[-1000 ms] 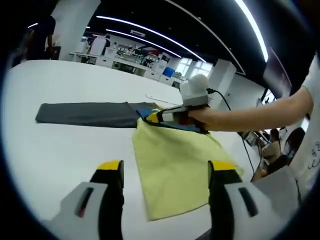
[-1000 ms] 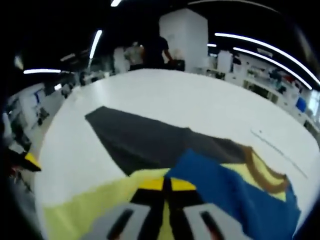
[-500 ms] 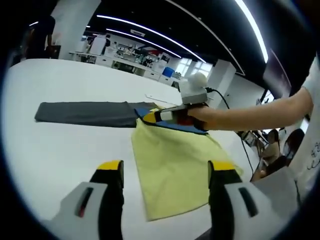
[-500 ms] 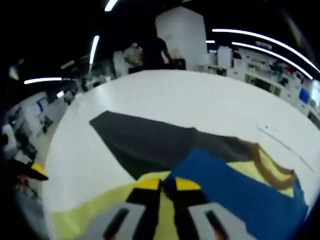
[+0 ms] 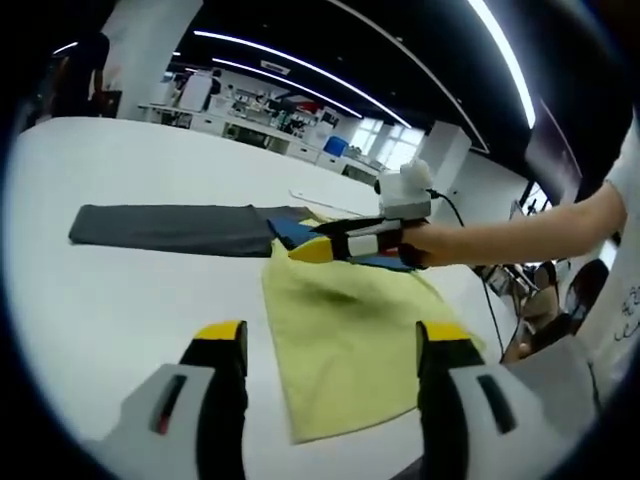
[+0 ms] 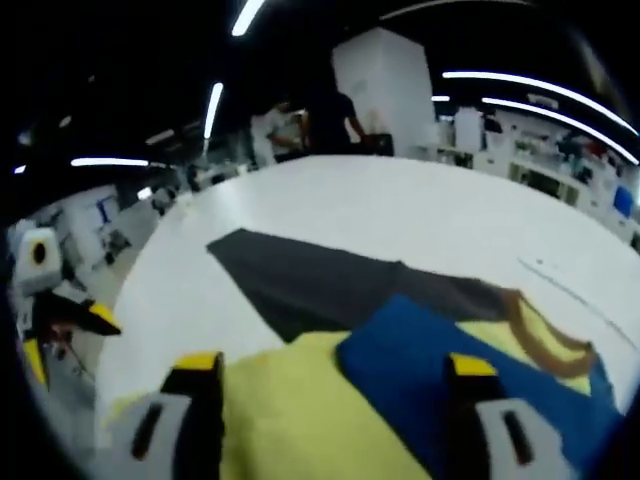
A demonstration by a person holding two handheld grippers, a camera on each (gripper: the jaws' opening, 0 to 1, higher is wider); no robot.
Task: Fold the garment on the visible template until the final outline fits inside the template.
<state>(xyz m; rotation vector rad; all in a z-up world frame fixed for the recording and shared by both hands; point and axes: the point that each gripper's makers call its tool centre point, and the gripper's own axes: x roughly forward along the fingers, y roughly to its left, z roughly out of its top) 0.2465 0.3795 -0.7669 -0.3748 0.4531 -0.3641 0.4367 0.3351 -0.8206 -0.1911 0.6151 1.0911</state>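
Left tool (image 5: 330,350): jaws wide apart, empty, held low over the near end of the bench (image 5: 120,290). Between its yellow-tipped fingers lies the near hem of the garment (image 5: 345,330), a pale yellow shirt spread flat on the white top. Its free corner sits just ahead of the left finger.

Right tool (image 5: 315,248), seen from the left gripper view, reaches in from the right over the far end of the shirt, near the blue panel (image 5: 290,232) and brown collar (image 6: 535,335). From the right gripper view, the right tool (image 6: 330,420) has its jaws spread with nothing between them; yellow cloth and blue panel lie beneath the gap.

Beyond the shirt, a dark grey strip (image 5: 170,227) runs leftward across the bench, touching the shirt at the blue end. Whether it is the template or a sleeve I cannot tell.

Key relation: the shirt's long axis runs away from the left tool toward the right tool. Left tool is nearer the hem, right tool nearer the collar. Judgement: a lengthwise fold would carry the hem toward the collar, so the left tool is better placed to take it.

Far background: workstations, ceiling light strips.
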